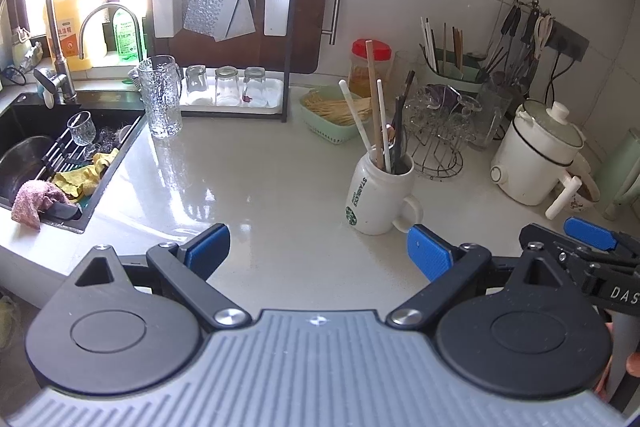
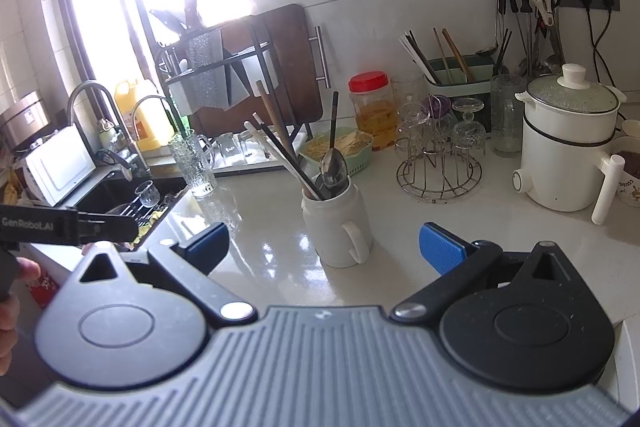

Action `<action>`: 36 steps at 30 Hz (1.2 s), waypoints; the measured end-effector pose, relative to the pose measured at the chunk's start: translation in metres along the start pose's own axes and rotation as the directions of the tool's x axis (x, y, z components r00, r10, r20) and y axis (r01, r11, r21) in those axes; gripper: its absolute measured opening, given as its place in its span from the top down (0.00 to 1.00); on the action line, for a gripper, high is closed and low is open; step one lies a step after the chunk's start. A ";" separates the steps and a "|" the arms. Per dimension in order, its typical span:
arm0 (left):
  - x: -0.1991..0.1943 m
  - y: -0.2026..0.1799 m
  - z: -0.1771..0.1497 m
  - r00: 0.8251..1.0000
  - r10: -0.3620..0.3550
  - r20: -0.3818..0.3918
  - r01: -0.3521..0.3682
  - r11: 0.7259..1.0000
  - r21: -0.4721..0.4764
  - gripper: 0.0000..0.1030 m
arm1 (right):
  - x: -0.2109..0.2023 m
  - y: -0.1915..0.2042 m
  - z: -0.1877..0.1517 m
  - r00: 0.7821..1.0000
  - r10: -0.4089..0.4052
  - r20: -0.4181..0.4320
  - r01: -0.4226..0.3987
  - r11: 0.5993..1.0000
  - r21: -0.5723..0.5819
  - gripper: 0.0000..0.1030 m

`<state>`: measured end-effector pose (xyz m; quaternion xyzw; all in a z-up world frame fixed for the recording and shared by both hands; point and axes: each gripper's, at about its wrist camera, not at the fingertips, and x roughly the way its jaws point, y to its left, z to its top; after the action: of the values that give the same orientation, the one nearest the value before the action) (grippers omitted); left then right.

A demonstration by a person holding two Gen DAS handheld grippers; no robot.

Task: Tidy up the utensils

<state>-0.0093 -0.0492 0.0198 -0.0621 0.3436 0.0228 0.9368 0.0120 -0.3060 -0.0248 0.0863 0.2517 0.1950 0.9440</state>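
A white mug [image 1: 378, 193] [image 2: 336, 223] stands on the pale counter and holds chopsticks [image 1: 376, 111] [image 2: 280, 151] and a steel spoon [image 2: 334, 167], bowl end up. My left gripper [image 1: 320, 251] is open, low over the counter, with the mug just ahead of its right finger. My right gripper [image 2: 324, 247] is open too, the mug's handle between its blue pads. At the back wall, a green utensil holder [image 1: 452, 75] [image 2: 460, 75] keeps more chopsticks. The right gripper's blue tip [image 1: 592, 233] shows at the left view's right edge.
A black sink [image 1: 48, 163] with cloths and a glass lies left. A glass pitcher [image 1: 160, 97], a tray of tumblers, a green basket [image 1: 336, 115], a red-lidded jar [image 2: 370, 107], a wire glass rack [image 2: 440, 163] and a white pot [image 2: 568, 147] ring the counter.
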 end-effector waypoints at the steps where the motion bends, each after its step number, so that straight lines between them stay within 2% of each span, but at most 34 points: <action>1: 0.001 0.000 0.001 1.000 0.003 0.002 -0.003 1.000 0.001 0.05 | 0.000 0.001 0.000 1.000 0.001 0.002 -0.001 1.000 -0.001 0.00; 6: 0.004 0.002 0.004 1.000 -0.026 -0.009 0.026 1.000 -0.015 0.05 | 0.001 0.004 0.000 1.000 -0.011 -0.001 0.011 1.000 -0.007 0.00; 15: 0.006 0.004 0.002 1.000 -0.003 -0.026 0.003 1.000 0.006 0.05 | 0.000 0.003 -0.003 1.000 -0.030 0.003 0.030 1.000 0.002 0.00; 36: 0.007 0.002 0.002 1.000 -0.008 -0.027 0.008 1.000 0.018 0.05 | -0.002 0.004 -0.005 0.999 -0.052 0.007 0.052 0.999 0.003 0.00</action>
<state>-0.0031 -0.0468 0.0164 -0.0553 0.3563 0.0151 0.9326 0.0067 -0.3031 -0.0275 0.0817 0.2509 0.1695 0.9495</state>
